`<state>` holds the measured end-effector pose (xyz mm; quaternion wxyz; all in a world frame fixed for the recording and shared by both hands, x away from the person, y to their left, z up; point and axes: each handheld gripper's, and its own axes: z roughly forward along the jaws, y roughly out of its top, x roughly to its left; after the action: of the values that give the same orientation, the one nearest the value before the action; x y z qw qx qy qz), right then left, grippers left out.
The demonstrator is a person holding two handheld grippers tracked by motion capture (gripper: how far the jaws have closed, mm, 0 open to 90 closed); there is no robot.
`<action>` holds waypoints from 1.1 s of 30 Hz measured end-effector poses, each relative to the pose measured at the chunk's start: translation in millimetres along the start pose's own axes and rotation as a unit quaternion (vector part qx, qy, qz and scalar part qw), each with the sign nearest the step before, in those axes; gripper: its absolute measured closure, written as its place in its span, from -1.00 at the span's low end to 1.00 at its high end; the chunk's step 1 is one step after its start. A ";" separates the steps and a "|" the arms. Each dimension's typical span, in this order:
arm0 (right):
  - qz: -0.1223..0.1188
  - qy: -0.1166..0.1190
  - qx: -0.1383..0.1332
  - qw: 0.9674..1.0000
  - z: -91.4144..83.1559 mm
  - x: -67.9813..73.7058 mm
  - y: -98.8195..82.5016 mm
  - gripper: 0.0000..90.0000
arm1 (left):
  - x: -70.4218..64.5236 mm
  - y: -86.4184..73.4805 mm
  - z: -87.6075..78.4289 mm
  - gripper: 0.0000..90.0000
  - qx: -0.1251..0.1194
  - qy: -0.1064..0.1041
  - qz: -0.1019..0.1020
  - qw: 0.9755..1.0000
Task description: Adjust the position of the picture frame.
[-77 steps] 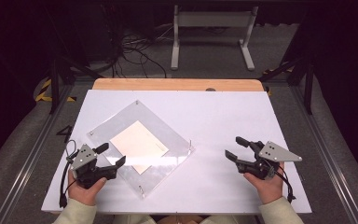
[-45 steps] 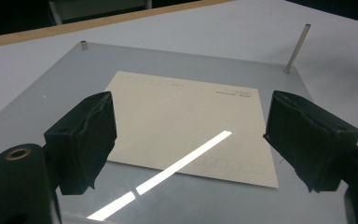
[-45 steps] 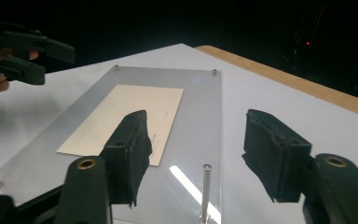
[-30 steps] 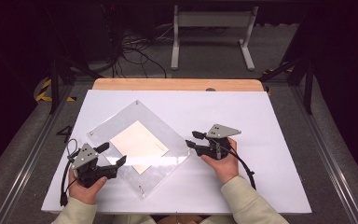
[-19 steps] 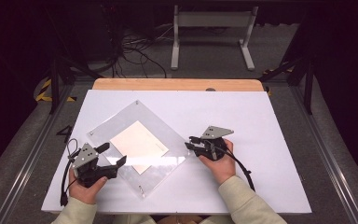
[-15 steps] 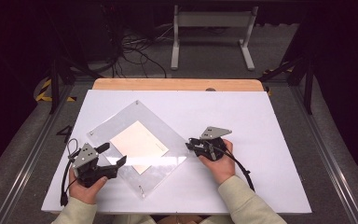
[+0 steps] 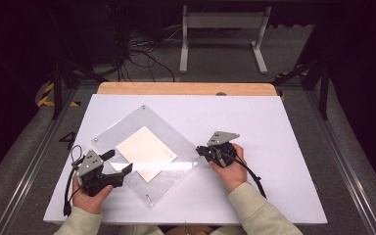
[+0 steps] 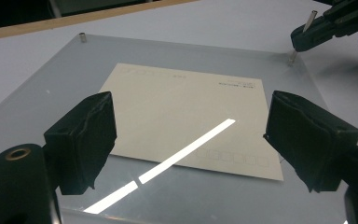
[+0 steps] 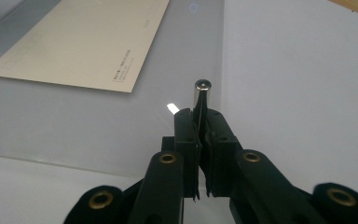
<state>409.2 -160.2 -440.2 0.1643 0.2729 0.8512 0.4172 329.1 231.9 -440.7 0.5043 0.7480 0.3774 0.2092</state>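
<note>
Two hand-held grippers are working at a clear acrylic frame (image 7: pixel 127 137) lying flat on a white table (image 7: pixel 284 127). The right gripper (image 9: pixel 198 122) is sitting at the frame's nearest corner, its jaws having just been closing and now clamping together on a small upright metal post (image 9: pixel 201 95) that is poking up above its tips. The left gripper (image 8: pixel 186 135) is hovering over the frame's opposite side with jaws standing wide apart, gripping nothing. A cream card (image 8: pixel 186 116) is lying inside the frame, just ahead of and between those spread jaws.
</note>
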 end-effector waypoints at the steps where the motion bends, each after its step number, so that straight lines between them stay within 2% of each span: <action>1: -0.001 -0.002 0.001 1.000 -0.1 -1.8 2.3 0.89 | 0.3 0.0 -0.2 -0.63 0.001 0.000 0.001 1.000; 2: -0.001 -0.002 0.001 1.000 -0.1 -1.8 2.3 0.89 | 0.3 0.0 -0.2 -0.63 0.001 0.000 0.001 1.000; 6: 0.002 -0.016 0.002 1.000 -3.3 -17.3 18.5 0.89 | 1.0 0.0 -0.6 -0.63 0.001 0.000 0.001 1.000; 12: 0.010 -0.038 0.013 0.999 -5.0 -48.7 38.0 0.89 | 1.8 -0.3 -0.8 -0.63 0.003 0.001 0.001 1.000; 17: 0.019 -0.052 0.025 0.998 -0.1 -70.8 44.9 0.89 | 1.9 -0.5 -0.4 -0.63 0.003 0.000 0.000 1.000; 23: 0.034 -0.081 0.046 0.995 16.6 -99.1 42.1 0.89 | 3.0 -1.3 -0.4 -0.63 0.005 0.001 -0.003 1.000; 27: 0.052 -0.085 0.066 0.993 28.7 -111.9 31.5 0.88 | 3.7 -1.7 -0.6 -0.63 0.004 0.000 -0.005 1.000; 31: 0.055 -0.080 0.059 0.994 27.9 -113.0 27.3 0.85 | 4.1 -2.1 -1.5 -0.63 0.003 0.001 -0.008 1.000; 33: 0.073 -0.089 0.045 0.992 19.0 -110.5 28.1 0.74 | 4.6 -2.2 -1.7 -0.63 0.006 0.001 -0.009 1.000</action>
<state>516.1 -200.7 -423.4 0.1962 0.3769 0.8289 0.3638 330.0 236.9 -442.3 0.5016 0.7471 0.3860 0.2033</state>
